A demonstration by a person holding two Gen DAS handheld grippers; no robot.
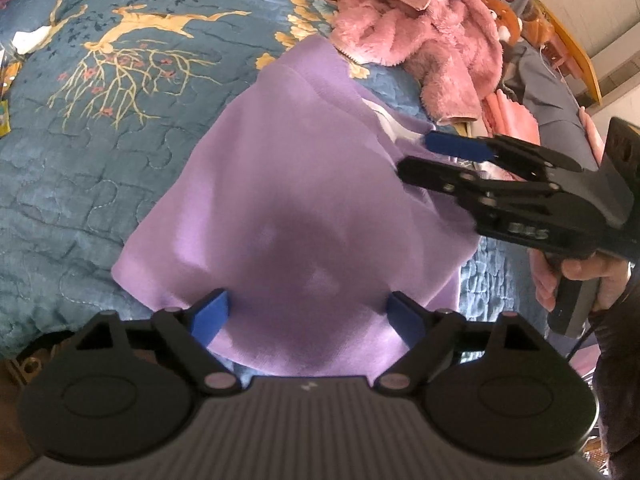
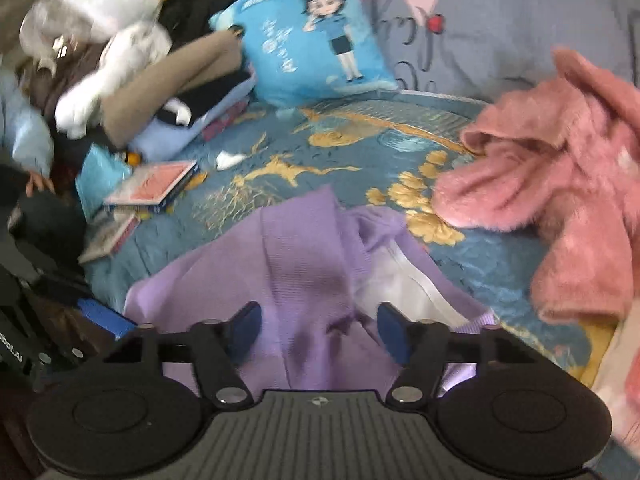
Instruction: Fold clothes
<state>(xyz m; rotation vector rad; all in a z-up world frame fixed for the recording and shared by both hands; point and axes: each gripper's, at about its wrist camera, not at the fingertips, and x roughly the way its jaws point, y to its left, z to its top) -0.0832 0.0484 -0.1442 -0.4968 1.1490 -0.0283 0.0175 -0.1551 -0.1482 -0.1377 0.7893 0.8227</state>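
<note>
Both the left gripper and right gripper gape empty over the purple top; pinch matching edges squarely ahead.

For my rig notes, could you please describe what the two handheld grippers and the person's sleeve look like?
Both the left gripper and the right gripper have black linkage arms with silver pivots, round black discs, a ribbed grey body and blue fingers. The right one has a dark pistol-style handle. The sleeve is dark.
</note>
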